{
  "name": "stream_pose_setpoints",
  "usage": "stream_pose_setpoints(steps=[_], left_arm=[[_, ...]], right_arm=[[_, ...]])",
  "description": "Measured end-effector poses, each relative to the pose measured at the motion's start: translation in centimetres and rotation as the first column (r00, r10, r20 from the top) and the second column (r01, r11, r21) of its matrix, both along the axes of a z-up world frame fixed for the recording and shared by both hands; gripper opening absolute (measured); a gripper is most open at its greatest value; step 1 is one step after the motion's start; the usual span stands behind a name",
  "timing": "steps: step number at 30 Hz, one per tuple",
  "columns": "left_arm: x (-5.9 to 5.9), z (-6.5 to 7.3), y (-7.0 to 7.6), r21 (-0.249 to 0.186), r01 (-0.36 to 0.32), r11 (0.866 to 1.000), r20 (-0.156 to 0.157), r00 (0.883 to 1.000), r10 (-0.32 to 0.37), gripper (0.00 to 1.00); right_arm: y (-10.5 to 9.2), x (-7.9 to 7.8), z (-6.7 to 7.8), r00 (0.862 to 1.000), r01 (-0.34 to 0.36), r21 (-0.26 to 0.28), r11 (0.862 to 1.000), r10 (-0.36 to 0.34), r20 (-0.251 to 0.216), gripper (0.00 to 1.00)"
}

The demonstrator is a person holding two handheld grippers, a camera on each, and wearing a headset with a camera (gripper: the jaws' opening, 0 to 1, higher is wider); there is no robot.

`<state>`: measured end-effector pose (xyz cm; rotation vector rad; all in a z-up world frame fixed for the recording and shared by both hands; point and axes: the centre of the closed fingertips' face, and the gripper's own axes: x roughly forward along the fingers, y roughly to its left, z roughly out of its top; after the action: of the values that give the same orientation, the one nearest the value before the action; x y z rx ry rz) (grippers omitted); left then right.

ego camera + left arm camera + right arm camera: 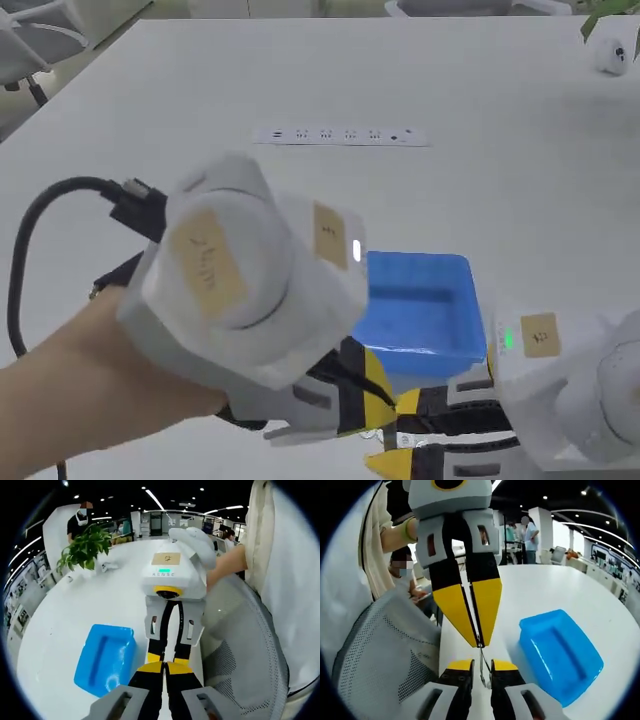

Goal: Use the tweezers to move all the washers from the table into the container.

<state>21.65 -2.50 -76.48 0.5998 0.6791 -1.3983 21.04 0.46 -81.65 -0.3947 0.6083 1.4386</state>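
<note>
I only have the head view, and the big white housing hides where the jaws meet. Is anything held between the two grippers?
Observer: Yes. In the right gripper view, the left gripper has its yellow jaws shut on thin metal tweezers.
Operator: Does the right gripper have them too?
Observer: The right gripper has the tweezers' other end between its jaws, with a gap on each side. I cannot tell whether it grips.
Operator: What's beside them, off my picture?
Observer: A grey mesh chair, right beside the table edge.
</note>
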Motion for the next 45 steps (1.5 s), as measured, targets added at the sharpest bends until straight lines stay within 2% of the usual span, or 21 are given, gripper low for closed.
stream_pose_setpoints(steps=[3, 5, 7, 9, 10, 11, 12, 13, 17, 18, 23, 27, 28, 31, 32, 34, 38, 39, 41, 43, 45], left_arm=[[0.1, 0.0, -0.2, -0.046, -0.02, 0.999, -0.019, 1.0, 0.019, 0.0], [0.0, -0.1, -0.2, -0.068, -0.025, 0.997, -0.032, 0.999, 0.022, 0.0], [0.3, 0.1, -0.2, -0.117, -0.086, 0.989, -0.048, 0.996, 0.081, 0.0], [0.8, 0.6, 0.2, -0.179, -0.182, 0.967, -0.089, 0.982, 0.168, 0.09], [1.1, 1.1, 0.5, -0.219, -0.234, 0.947, -0.108, 0.971, 0.215, 0.12], [1.2, 1.2, 0.6, -0.233, -0.251, 0.94, -0.109, 0.967, 0.231, 0.17], [1.5, 1.5, 1.2, -0.272, -0.308, 0.912, -0.115, 0.951, 0.287, 0.21], [1.4, 1.6, 1.6, -0.289, -0.337, 0.896, -0.127, 0.941, 0.313, 0.24], [0.8, 1.5, 3.6, -0.353, -0.488, 0.798, -0.175, 0.873, 0.456, 0.38], [0.6, 1.5, 4.1, -0.377, -0.524, 0.764, -0.184, 0.851, 0.493, 0.41], [-1.0, 1.0, 5.3, -0.411, -0.623, 0.665, -0.216, 0.776, 0.593, 0.55], [-1.6, 0.9, 5.6, -0.432, -0.664, 0.61, -0.211, 0.733, 0.647, 0.6], [-1.6, 0.8, 5.5, -0.44, -0.676, 0.591, -0.211, 0.718, 0.663, 0.63], [-1.5, 0.5, 5.8, -0.448, -0.691, 0.567, -0.164, 0.687, 0.708, 0.68], [-1.4, 0.4, 5.8, -0.457, -0.699, 0.551, -0.162, 0.674, 0.72, 0.68], [-1.4, 0.5, 5.5, -0.471, -0.694, 0.545, -0.157, 0.674, 0.722, 0.73], [-1.0, 0.8, 5.5, -0.483, -0.668, 0.566, -0.089, 0.681, 0.727, 0.81], [-0.9, 0.7, 5.5, -0.484, -0.667, 0.566, -0.079, 0.678, 0.731, 0.82], [-0.9, 0.5, 5.7, -0.478, -0.667, 0.572, -0.058, 0.674, 0.737, 0.85], [-0.6, 0.3, 6.1, -0.467, -0.673, 0.574, -0.022, 0.657, 0.753, 0.88], [-0.3, 0.5, 6.6, -0.476, -0.676, 0.563, 0.007, 0.637, 0.77, 0.91]], right_arm=[[-0.1, 0.5, -0.7, 1.0, -0.004, -0.039, 0.999, 0.005, 0.026, 0.05], [-0.1, 0.5, -0.8, 1.0, -0.004, -0.03, 1.0, 0.004, -0.002, 0.04], [-0.1, 0.6, -0.8, 1.0, 0.004, -0.019, 1.0, -0.005, -0.015, 0.03], [-0.2, 0.7, -0.8, 1.0, 0.014, -0.015, 1.0, -0.014, -0.012, 0.02], [-0.4, 0.7, -0.8, 1.0, 0.018, -0.012, 1.0, -0.018, -0.017, 0.02], [-0.4, 0.7, -0.8, 0.999, 0.029, -0.008, 1.0, -0.029, -0.02, 0.02], [-0.6, 1.0, -0.7, 0.998, 0.055, 0.005, 0.998, -0.055, -0.023, 0.02], [-0.6, 1.1, -0.7, 0.996, 0.076, 0.021, 0.997, -0.075, -0.042, 0.01], [-1.1, 2.0, -0.6, 0.976, 0.185, 0.076, 0.98, -0.174, -0.132, 0.01], [-1.4, 2.4, -0.5, 0.965, 0.224, 0.09, 0.97, -0.208, -0.159, 0.01], [-2.2, 3.3, -0.7, 0.898, 0.357, 0.137, 0.924, -0.299, -0.323, 0.01], [-2.7, 3.3, -0.8, 0.838, 0.432, 0.15, 0.889, -0.334, -0.431, 0.01], [-2.8, 3.4, -0.8, 0.834, 0.439, 0.148, 0.886, -0.34, -0.436, 0.01], [-3.2, 3.4, -0.5, 0.807, 0.473, 0.143, 0.869, -0.363, -0.466, 0.01], [-3.3, 3.5, -0.2, 0.797, 0.487, 0.145, 0.861, -0.37, -0.477, 0.01], [-3.5, 3.6, 0.5, 0.779, 0.507, 0.158, 0.847, -0.372, -0.505, 0.01], [-3.8, 4.1, 2.3, 0.733, 0.553, 0.19, 0.811, -0.365, -0.574, 0.02], [-4.1, 4.2, 2.5, 0.739, 0.546, 0.194, 0.815, -0.36, -0.569, 0.02], [-4.4, 4.5, 3.4, 0.731, 0.562, 0.204, 0.802, -0.367, -0.575, 0.02], [-4.8, 4.9, 4.1, 0.734, 0.57, 0.21, 0.794, -0.378, -0.565, 0.02], [-5.2, 5.4, 4.6, 0.735, 0.58, 0.214, 0.786, -0.392, -0.553, 0.02]])
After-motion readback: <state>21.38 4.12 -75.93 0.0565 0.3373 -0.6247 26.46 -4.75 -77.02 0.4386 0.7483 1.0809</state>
